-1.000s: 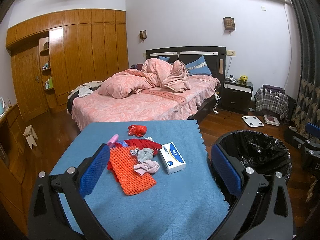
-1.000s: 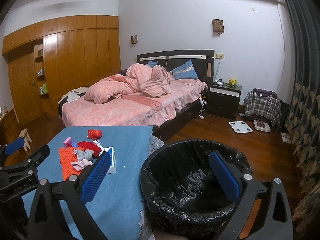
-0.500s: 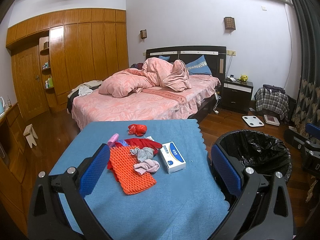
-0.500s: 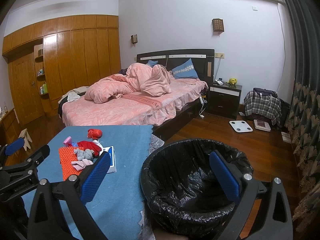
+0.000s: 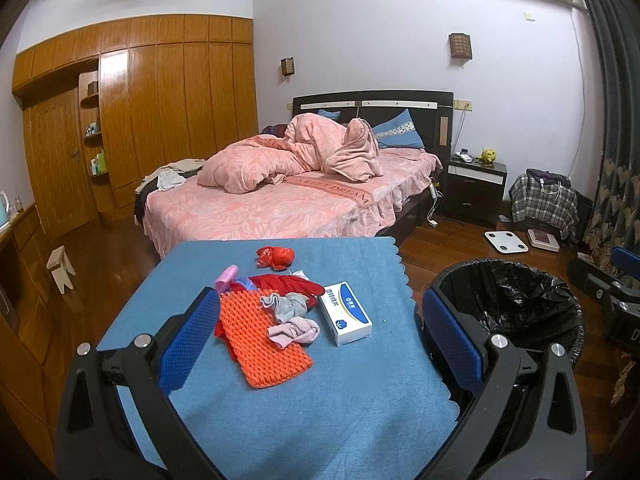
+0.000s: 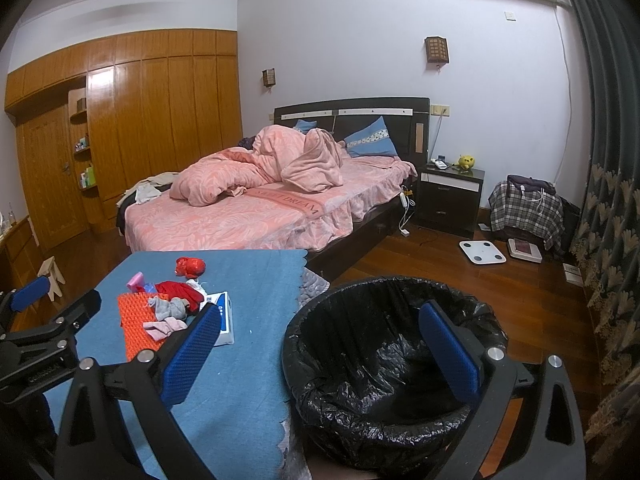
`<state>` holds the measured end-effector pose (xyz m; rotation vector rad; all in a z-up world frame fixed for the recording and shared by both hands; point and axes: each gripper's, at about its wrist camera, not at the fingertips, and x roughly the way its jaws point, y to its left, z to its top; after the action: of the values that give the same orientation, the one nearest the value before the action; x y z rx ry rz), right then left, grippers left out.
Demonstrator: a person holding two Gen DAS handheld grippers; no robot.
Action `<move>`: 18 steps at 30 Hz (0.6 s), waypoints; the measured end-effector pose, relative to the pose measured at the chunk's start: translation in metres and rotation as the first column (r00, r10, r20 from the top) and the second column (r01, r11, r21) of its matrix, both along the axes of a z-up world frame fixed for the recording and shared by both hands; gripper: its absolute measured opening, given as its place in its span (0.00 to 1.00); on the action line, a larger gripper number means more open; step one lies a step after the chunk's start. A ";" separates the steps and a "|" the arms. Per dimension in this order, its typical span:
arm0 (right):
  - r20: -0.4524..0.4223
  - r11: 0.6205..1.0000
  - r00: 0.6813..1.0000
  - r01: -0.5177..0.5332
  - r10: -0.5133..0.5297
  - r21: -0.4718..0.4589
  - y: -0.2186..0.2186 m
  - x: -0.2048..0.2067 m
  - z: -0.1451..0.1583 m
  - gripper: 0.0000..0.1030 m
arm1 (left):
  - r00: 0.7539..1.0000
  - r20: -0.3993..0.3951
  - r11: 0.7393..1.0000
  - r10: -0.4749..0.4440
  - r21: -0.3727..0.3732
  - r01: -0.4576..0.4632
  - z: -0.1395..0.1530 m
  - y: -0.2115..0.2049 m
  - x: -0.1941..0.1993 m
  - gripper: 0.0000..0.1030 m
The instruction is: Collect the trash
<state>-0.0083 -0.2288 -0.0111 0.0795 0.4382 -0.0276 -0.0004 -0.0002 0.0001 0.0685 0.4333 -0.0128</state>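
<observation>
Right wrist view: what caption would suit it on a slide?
Open blue-padded right tool hangs above a black-lined trash bin beside a blue-clothed table strewn with litter.

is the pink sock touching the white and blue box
Apart. In the left wrist view a strip of blue cloth shows between the pink sock and the white and blue box.

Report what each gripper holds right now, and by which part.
Nothing is held. The left gripper and right gripper are both open and empty, hovering above the table and bin.
</observation>
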 end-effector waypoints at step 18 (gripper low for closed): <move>-0.002 1.000 1.000 -0.004 0.004 0.003 0.006 0.004 -0.008 0.94 | 1.000 -0.004 1.000 0.002 -0.002 -0.002 0.000 0.000 0.000 0.95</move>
<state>-0.0041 -0.2229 -0.0193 0.0812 0.4405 -0.0230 -0.0004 0.0000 0.0000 0.0659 0.4372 -0.0116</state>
